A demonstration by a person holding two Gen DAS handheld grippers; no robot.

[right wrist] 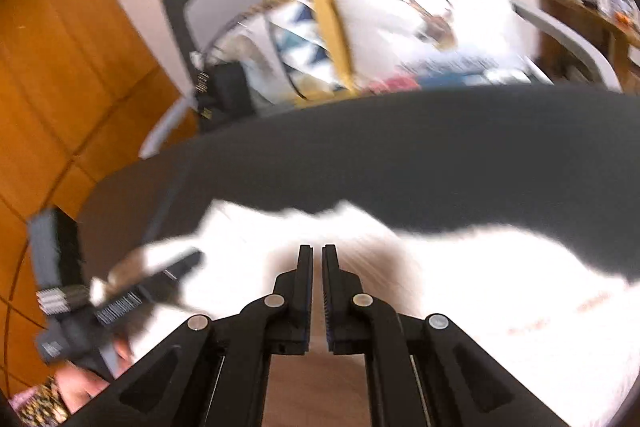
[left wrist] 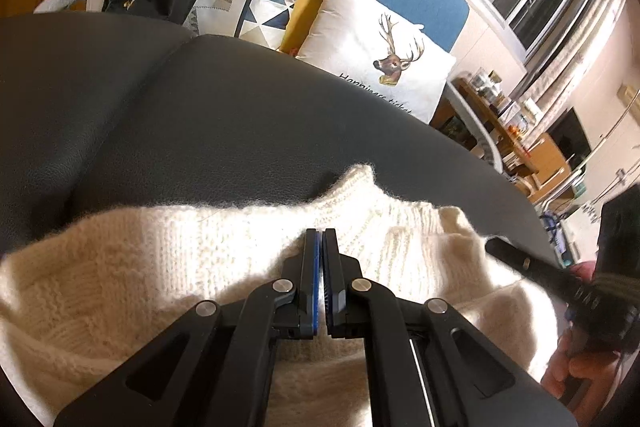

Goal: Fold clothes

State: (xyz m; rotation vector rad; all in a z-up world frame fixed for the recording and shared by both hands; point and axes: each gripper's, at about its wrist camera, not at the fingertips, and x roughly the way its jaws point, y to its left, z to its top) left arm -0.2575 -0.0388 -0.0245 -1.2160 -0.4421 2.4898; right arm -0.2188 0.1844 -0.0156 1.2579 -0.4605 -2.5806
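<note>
Dark sofa seat [left wrist: 240, 115] — cushions [left wrist: 376, 55] behind, wood floor [right wrist: 60, 67].

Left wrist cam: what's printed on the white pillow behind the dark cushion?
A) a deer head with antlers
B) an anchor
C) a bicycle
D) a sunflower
A: the white pillow shows a brown deer head with antlers above a line of black text, propped behind the dark cushion.
</note>
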